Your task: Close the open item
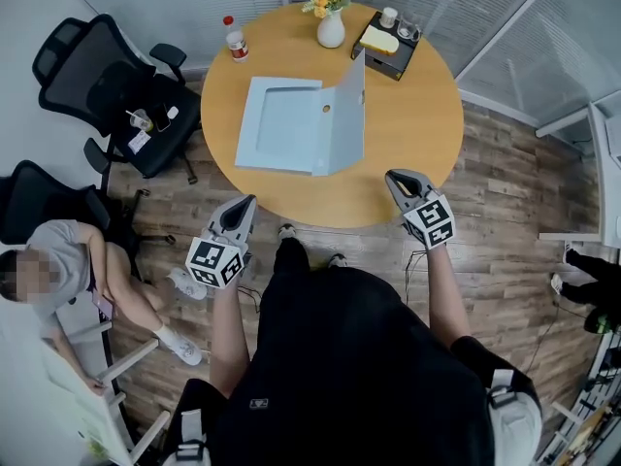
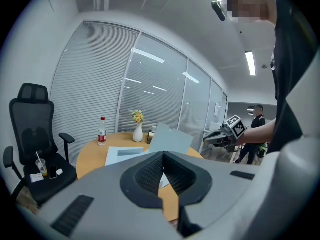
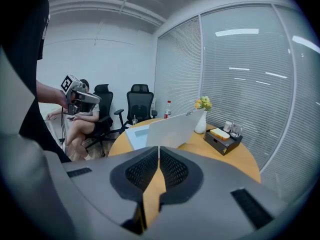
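- The left hand-held gripper point(image 1: 245, 207) has its jaws pressed together, with nothing in them. It hangs just off the near edge of the bench point(image 1: 417, 134).
- The blue folder point(image 1: 281, 124) lies open on the bench, ahead of both grippers and between them. Its flap point(image 1: 347, 115) stands up on the right side. It looks thin, light and a bit bendy, so push gently near the flap's top edge.
- The right hand-held gripper point(image 1: 400, 181) is squeezed together too, and is empty. It is the one nearer the flap.
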Motion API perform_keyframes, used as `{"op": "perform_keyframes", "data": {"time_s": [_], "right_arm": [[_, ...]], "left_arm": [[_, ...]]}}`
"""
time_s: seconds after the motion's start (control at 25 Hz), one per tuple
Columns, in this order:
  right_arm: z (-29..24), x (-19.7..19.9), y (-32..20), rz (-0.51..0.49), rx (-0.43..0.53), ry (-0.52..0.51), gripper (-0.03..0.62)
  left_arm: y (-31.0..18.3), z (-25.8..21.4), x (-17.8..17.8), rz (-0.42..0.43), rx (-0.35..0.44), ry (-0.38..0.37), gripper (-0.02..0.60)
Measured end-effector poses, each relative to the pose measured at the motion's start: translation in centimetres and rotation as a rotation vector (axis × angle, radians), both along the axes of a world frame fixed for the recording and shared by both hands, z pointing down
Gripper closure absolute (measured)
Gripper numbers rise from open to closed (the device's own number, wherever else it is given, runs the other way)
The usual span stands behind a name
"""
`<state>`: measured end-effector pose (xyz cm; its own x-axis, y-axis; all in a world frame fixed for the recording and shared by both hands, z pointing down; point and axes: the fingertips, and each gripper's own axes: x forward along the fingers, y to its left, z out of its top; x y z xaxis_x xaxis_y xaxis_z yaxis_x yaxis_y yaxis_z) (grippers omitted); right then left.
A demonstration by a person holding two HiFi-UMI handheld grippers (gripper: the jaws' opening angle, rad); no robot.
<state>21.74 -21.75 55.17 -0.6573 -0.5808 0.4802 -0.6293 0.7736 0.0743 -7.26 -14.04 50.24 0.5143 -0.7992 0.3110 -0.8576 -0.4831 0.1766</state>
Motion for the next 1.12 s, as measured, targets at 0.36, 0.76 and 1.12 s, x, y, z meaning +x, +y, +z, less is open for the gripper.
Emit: {"op": "perform_keyframes", "data": {"time_s": [0.36,0.76,1.12], "right_arm": [[-0.3,-1.8,-4.4,0.165,0.002,0.047,0.586],[-0.5,-2.8,-10.2,0.285,0.039,0.136,0.586],[-0.1,-3.4,-14.2,0.291,0.027,0.138,0.586]], "left_arm": [[-7.6,-0.1,-5.1,0.087,0.016,-0.001,0.575],[-12.6,3.0,-11.5,0.187,-0.025,-0.016,0.575],[-15.4,5.1,-13.6,0.145,-0.057,0.003,0.575]]}}
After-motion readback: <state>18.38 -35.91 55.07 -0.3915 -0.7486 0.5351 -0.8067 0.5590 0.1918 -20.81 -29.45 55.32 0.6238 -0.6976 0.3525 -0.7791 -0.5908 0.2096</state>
